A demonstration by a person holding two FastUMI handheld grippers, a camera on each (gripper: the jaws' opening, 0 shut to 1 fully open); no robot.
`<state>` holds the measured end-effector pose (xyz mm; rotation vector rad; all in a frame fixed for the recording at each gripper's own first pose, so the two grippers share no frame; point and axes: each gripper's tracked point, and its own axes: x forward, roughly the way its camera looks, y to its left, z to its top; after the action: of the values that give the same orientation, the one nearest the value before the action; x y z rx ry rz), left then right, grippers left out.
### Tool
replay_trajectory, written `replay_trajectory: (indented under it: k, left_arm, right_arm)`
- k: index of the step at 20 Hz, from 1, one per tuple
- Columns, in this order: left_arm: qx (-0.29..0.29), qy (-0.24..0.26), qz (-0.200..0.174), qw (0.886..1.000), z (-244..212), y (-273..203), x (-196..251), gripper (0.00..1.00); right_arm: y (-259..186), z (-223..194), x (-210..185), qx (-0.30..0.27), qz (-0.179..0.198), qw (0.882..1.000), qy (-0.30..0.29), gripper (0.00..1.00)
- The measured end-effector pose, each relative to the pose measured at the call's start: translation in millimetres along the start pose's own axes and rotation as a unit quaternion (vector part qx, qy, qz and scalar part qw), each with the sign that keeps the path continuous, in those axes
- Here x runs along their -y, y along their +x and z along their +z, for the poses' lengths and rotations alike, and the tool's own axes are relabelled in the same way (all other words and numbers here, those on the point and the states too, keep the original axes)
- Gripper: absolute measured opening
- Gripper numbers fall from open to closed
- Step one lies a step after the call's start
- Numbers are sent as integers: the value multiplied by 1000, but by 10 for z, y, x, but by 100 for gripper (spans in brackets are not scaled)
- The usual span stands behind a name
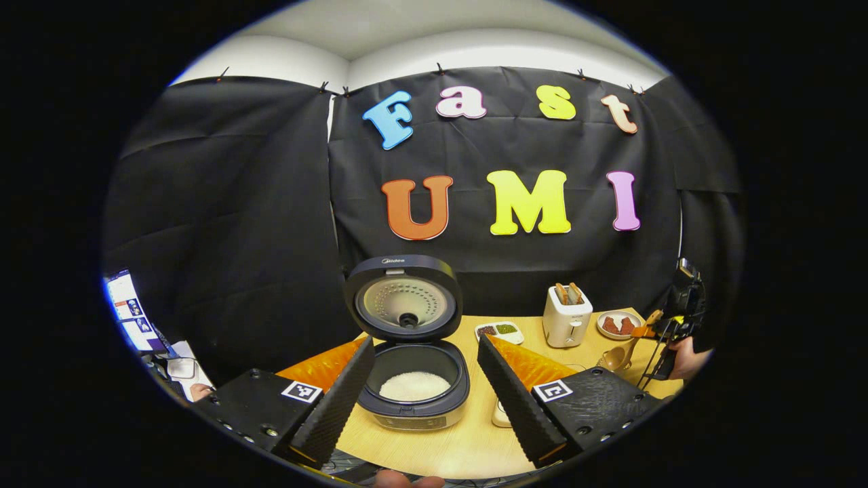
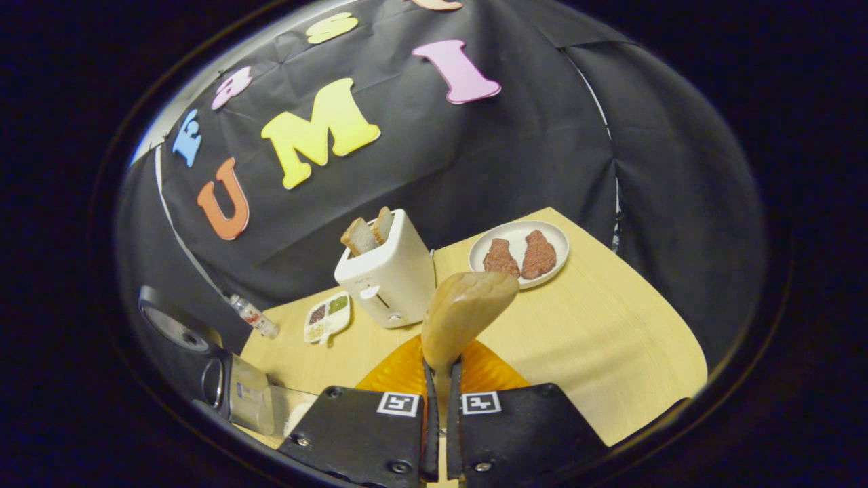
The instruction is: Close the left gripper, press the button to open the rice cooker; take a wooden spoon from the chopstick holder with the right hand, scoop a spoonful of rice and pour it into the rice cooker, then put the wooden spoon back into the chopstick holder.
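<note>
Black cloth (image 1: 224, 203) is hung across the booth's walls — pinned along its top edge with small clips and creased in places. Above it, a pale wall and ceiling (image 1: 380, 41) are seen. A light wooden tabletop (image 2: 610, 325) is set against the cloth — evenly lit.

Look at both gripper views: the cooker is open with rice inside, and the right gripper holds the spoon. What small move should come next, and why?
Probably carry the wooden spoon back toward the chopstick holder. The rice cooker lid stands open with white rice in the pot, and the right gripper is shut on the handle with the bowl lifted over the table, near the toaster. Whether the bowl holds rice cannot be told.
</note>
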<state>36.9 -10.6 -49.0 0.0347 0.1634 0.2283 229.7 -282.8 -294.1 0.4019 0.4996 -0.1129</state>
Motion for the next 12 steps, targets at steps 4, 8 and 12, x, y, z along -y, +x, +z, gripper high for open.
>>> replay_trajectory:
  k: [4, 8, 12]
  left_arm:
    - [-7, -8, 21, 1000, -34, -14, -147, 98]
    - [-4, -15, 42, 999, -6, -41, -263, 98]
    - [10, -32, 47, 998, 75, -66, -305, 98]
  right_arm:
    - [63, -127, -21, 2, 5, 1000, -14, 12]
    - [18, -153, -69, 6, 19, 999, -28, 20]
    - [-136, 26, -38, 34, 9, 998, -53, 58]
